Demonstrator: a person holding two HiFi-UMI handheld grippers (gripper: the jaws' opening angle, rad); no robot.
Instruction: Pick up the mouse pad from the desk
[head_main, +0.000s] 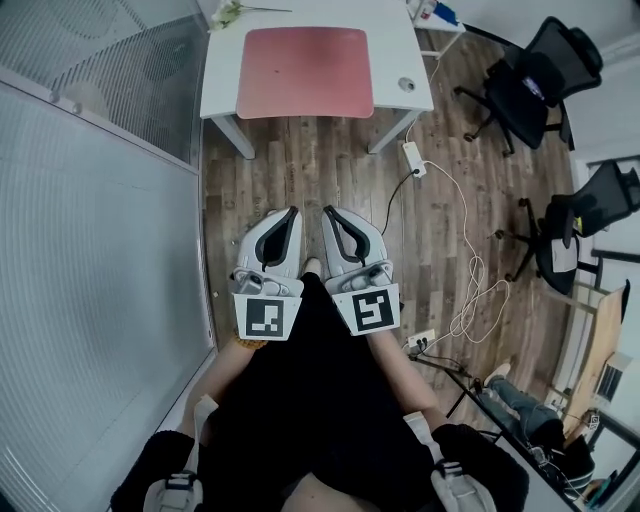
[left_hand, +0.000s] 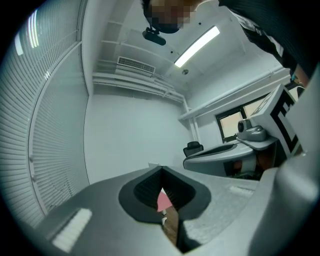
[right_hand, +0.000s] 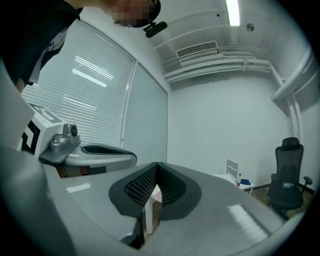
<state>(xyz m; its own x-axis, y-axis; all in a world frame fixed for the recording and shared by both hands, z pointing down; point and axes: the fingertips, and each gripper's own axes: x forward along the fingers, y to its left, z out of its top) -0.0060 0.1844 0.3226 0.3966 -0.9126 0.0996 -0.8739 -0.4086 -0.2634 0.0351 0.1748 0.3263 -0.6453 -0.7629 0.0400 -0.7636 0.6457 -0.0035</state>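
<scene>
Pad (head_main: 305, 72) lay flat on the desk (head_main: 398, 45), well apart from both grippers. Left gripper (head_main: 291, 215) and right gripper (head_main: 329, 214) hung side by side over the floor (head_main: 300, 170), jaws together, empty.

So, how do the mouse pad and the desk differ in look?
The mouse pad is pink-red; the desk is white. The mouse pad is smaller, covering the desk's middle and leaving bare strips at both sides. Both are rectangular, with edges parallel.
</scene>
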